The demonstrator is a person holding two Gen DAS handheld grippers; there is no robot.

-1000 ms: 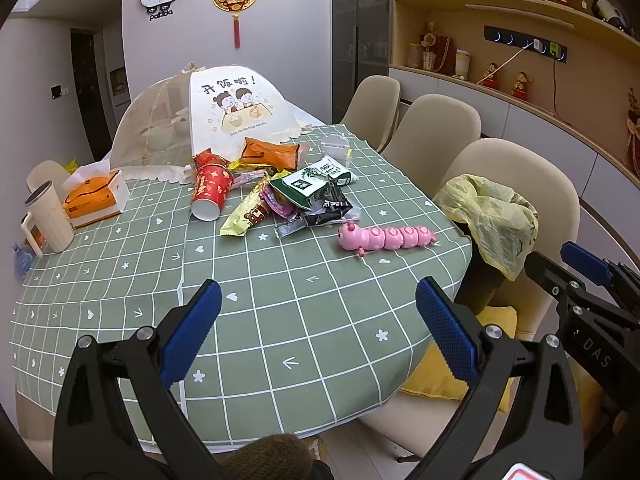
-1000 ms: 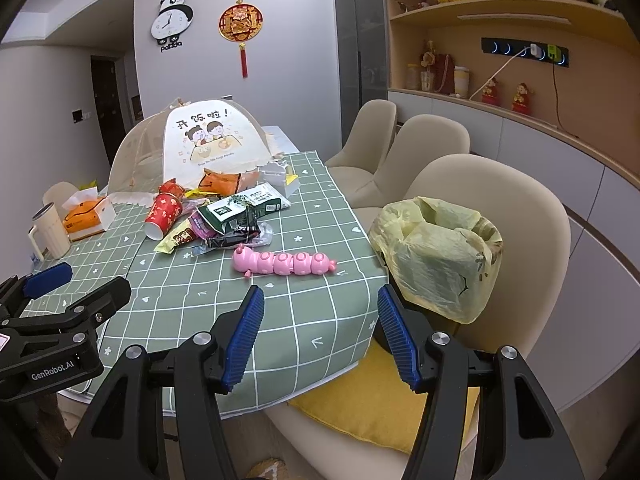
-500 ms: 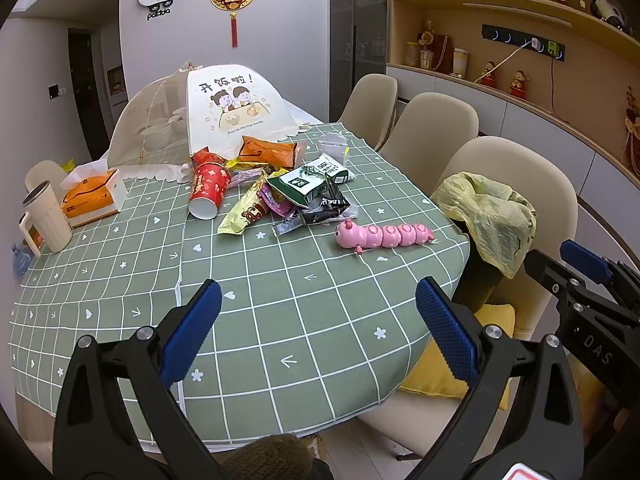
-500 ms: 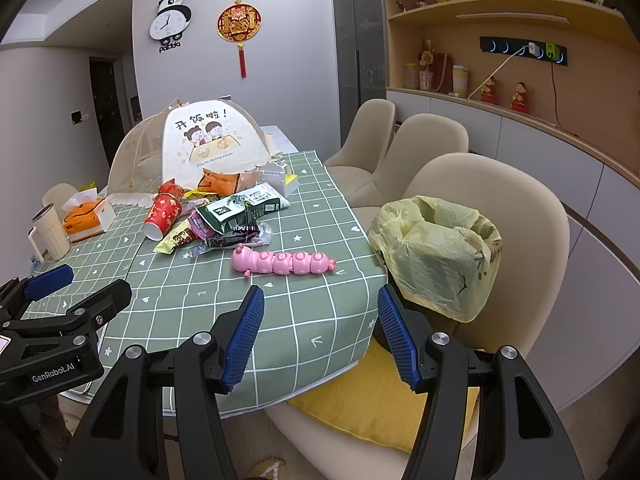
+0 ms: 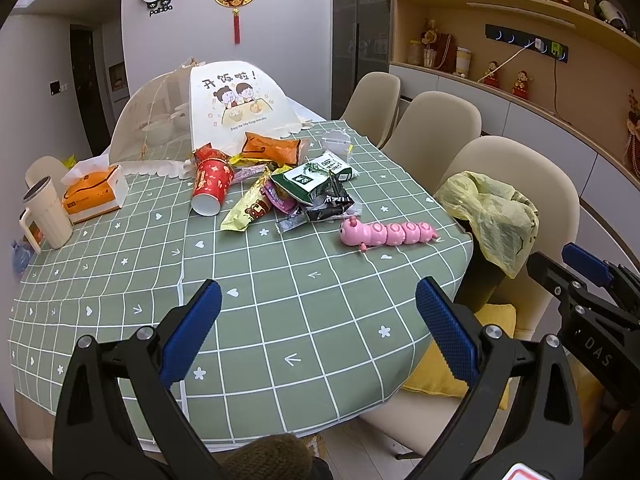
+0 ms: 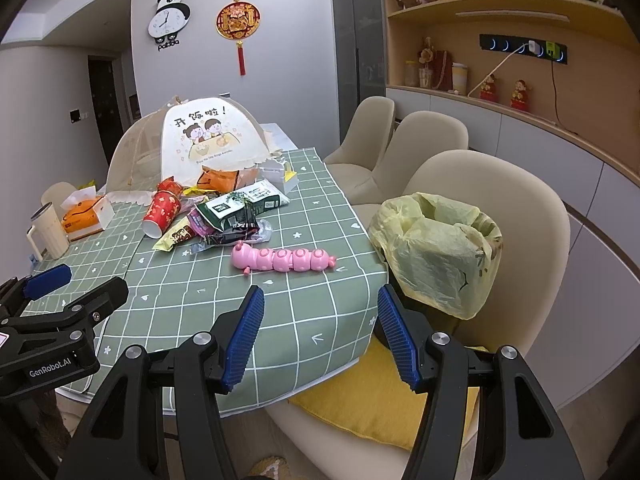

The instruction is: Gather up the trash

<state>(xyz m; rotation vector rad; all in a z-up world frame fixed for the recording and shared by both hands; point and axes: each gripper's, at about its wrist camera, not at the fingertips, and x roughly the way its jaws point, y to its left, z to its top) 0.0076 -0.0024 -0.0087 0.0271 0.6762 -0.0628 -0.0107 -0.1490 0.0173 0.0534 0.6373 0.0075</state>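
Reading "GenRobot.AI", left gripper (image 6: pixel 44 292) body label.

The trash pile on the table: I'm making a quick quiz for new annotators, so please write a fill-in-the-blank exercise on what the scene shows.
1. The red paper cup lies on its ____.
2. The pink caterpillar toy sits between the wrapper pile and the ____ bin bag.
3. The fingers of the left gripper and the right gripper are ____ and hold nothing.
4. The bin bag stands on a ____ beside the table.

Missing words: side; yellow; open; chair
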